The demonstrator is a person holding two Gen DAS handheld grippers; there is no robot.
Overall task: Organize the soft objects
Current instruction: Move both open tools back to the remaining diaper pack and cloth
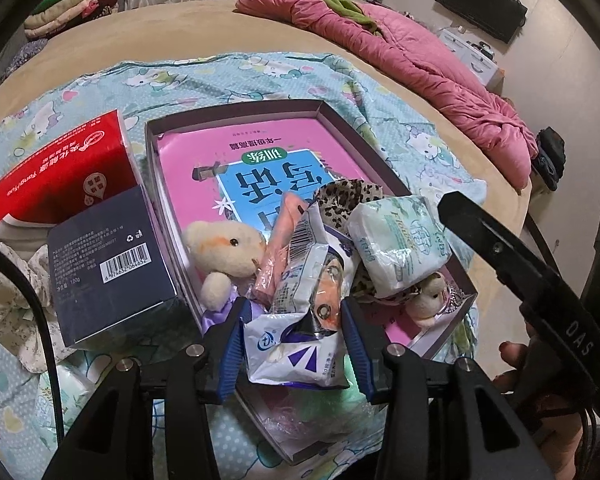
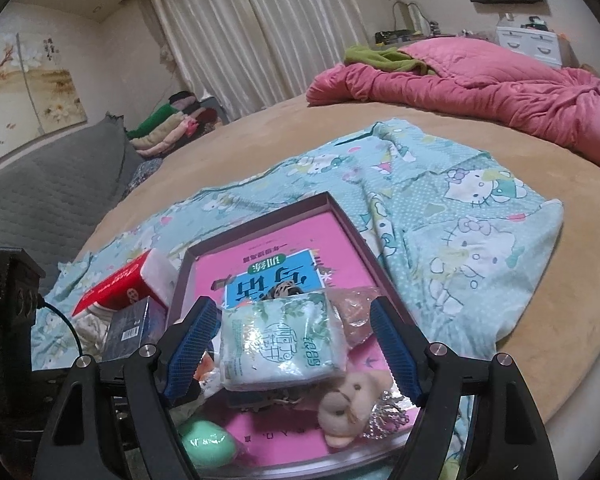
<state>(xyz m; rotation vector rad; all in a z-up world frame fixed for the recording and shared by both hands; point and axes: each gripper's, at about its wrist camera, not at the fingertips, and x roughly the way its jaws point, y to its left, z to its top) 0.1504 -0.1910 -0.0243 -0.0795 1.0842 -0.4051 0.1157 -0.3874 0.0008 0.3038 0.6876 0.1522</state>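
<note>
A shallow purple box holds a pink book and a pile of soft things. My left gripper is shut on a white and purple snack packet that stands up from the pile at the box's near end. A cream plush bear lies just left of it. A pale green tissue pack rests on top of the pile between the pads of my right gripper, which is open, with a gap at the right pad. Below it lie a small plush bear and a leopard-print cloth.
A red tissue box and a dark blue box stand left of the purple box on a cartoon-cat sheet. A green egg-shaped thing lies at the near edge. A pink quilt and folded clothes lie at the bed's far side.
</note>
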